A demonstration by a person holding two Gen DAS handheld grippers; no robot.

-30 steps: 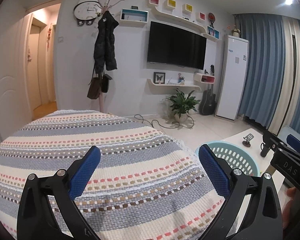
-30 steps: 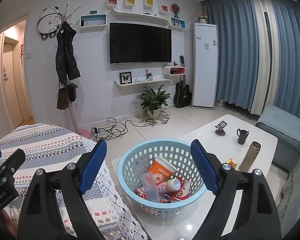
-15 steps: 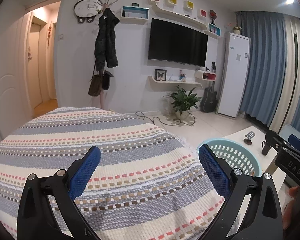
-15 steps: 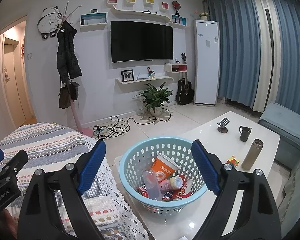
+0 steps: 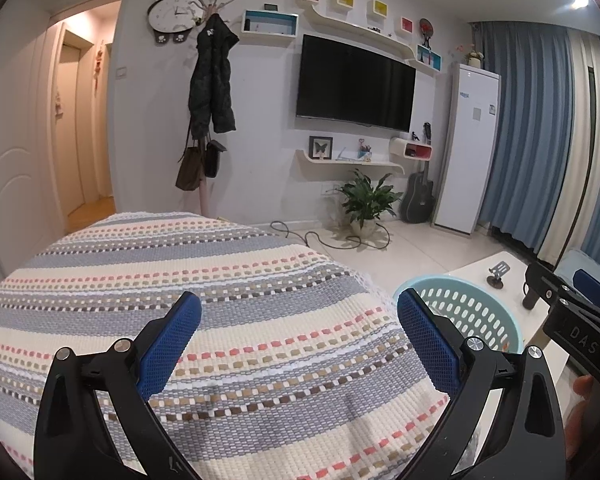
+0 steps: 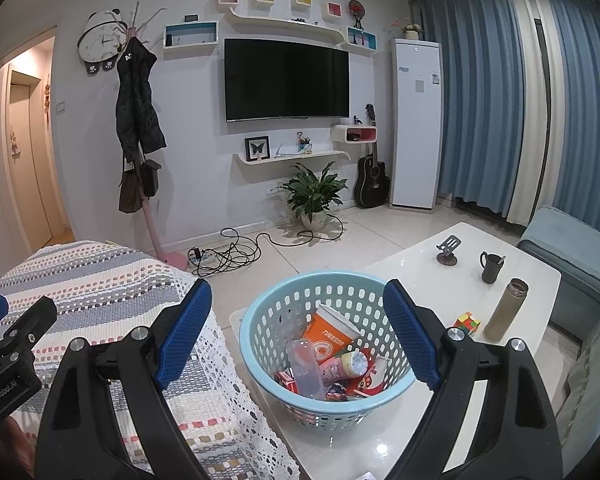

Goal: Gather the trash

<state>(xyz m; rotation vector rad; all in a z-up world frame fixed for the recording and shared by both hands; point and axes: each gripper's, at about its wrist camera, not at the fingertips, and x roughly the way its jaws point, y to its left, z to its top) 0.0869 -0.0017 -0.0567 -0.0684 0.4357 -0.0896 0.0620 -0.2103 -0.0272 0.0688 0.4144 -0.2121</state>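
A light blue plastic basket (image 6: 260, 344) stands on the white coffee table (image 6: 420, 276). It holds trash: an orange paper cup (image 6: 330, 334), a clear plastic bottle (image 6: 306, 364), a small pink bottle (image 6: 346, 364) and red wrappers (image 6: 364, 384). My right gripper (image 6: 298, 336) is open and empty, held above and in front of the basket. My left gripper (image 5: 300, 338) is open and empty over the striped knitted cover (image 5: 220, 272). The basket's rim also shows in the left wrist view (image 5: 460, 284).
On the table stand a phone stand (image 6: 448, 250), a dark mug (image 6: 491, 266), a brown flask (image 6: 504, 310) and a puzzle cube (image 6: 467, 322). A blue sofa (image 6: 572, 244) is at the right. Cables (image 6: 236, 252), a potted plant (image 6: 314, 196) and a coat rack (image 6: 140, 128) lie beyond.
Both grippers have tilted or risen slightly, so the room has slid down in both views. Both stay open and empty. The basket has not moved.
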